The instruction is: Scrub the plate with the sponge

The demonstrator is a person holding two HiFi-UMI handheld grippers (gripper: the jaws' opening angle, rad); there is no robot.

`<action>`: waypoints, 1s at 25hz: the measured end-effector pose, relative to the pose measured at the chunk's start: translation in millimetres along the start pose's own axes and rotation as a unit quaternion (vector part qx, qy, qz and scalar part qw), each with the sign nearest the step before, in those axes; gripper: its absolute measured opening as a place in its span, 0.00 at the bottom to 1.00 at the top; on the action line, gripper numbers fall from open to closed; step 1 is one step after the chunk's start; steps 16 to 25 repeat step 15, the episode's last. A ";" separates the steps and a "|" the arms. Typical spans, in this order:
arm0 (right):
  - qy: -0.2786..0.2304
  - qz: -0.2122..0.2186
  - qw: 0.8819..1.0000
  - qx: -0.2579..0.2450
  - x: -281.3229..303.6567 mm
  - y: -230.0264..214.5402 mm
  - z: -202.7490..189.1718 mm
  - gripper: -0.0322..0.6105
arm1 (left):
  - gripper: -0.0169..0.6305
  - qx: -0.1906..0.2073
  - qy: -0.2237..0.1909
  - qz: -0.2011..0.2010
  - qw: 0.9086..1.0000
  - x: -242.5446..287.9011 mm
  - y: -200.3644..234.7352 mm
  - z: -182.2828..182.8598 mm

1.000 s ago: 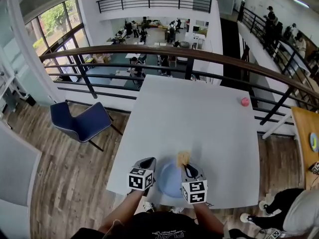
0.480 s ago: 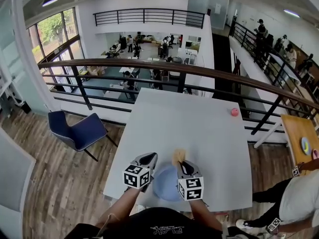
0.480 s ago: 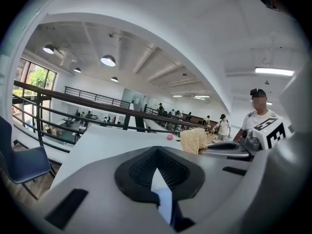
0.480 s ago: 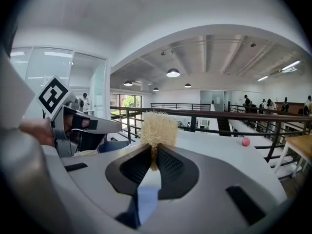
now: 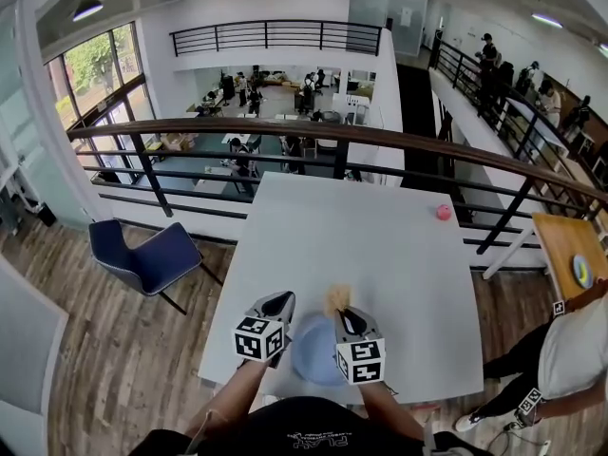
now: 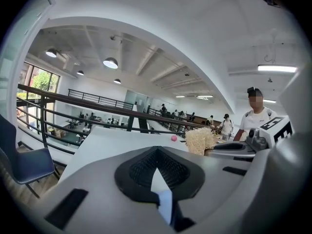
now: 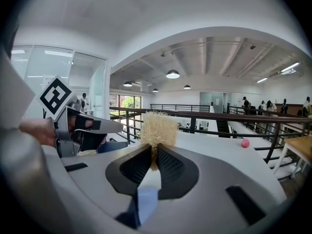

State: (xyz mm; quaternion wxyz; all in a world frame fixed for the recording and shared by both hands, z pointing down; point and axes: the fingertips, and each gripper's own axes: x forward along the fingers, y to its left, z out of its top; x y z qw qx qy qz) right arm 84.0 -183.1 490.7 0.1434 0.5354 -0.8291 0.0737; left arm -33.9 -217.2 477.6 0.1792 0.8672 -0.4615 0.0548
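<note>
1. Right gripper [image 7: 154, 152]: closed on the lower end of the sponge [image 7: 157, 129], which is pinched between the two pads.
2. Left gripper [image 6: 156, 154]: jaws together, with nothing visible between the tips. It is held just left of the plate and is not on it.
3. Plate [image 5: 312, 350]: pale blue and round. It sits at the near edge of the white table [image 5: 361, 236], between the two grippers and partly under the right one. It appears to lie flat.
4. Sponge, position: a tan, fibrous tuft at the right gripper's tips, above the plate's far rim in the head view. No view shows it touching the plate.
5. Sponge, orientation: its long axis runs in line with the jaws. The free, bushy end points away from the person toward the far side of the table, tilted a little upward.
6. Progress, judged: the sponge is in hand. No suds or wiped streak shows on the plate, so the scrubbing appears still to do. The sponge must first come down onto the plate.
7. Other item: a small pink ball [image 5: 443, 212], far right on the table, well apart from the plate.
</note>
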 end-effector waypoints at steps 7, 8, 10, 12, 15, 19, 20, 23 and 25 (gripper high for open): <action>0.008 -0.007 1.000 0.001 0.8 -4.2 -6.3 0.12 | 0.05 -0.007 0.010 -0.002 1.000 6.3 3.8 -8.0; 0.008 -0.008 1.000 0.001 1.0 -4.6 -6.6 0.12 | 0.05 -0.007 0.011 -0.003 1.000 7.0 4.0 -8.2; 0.009 -0.010 1.000 0.001 1.7 -5.5 -6.3 0.12 | 0.05 -0.010 0.011 -0.006 1.000 8.9 3.9 -7.0; 0.009 -0.009 1.000 -0.001 3.8 -5.1 -5.2 0.12 | 0.05 -0.018 0.009 -0.010 1.000 9.9 4.5 -3.9; 0.007 -0.008 1.000 -0.003 7.0 -2.8 -2.6 0.12 | 0.05 -0.027 0.004 -0.015 1.000 9.7 6.9 2.2; 0.007 -0.008 1.000 -0.003 7.0 -2.8 -2.6 0.12 | 0.05 -0.027 0.004 -0.015 1.000 9.7 6.9 2.2; 0.007 -0.008 1.000 -0.003 7.0 -2.8 -2.6 0.12 | 0.05 -0.027 0.004 -0.015 1.000 9.7 6.9 2.2; 0.007 -0.008 1.000 -0.003 7.0 -2.8 -2.6 0.12 | 0.05 -0.027 0.004 -0.015 1.000 9.7 6.9 2.2; 0.007 -0.008 1.000 -0.003 7.0 -2.8 -2.6 0.12 | 0.05 -0.027 0.004 -0.015 1.000 9.7 6.9 2.2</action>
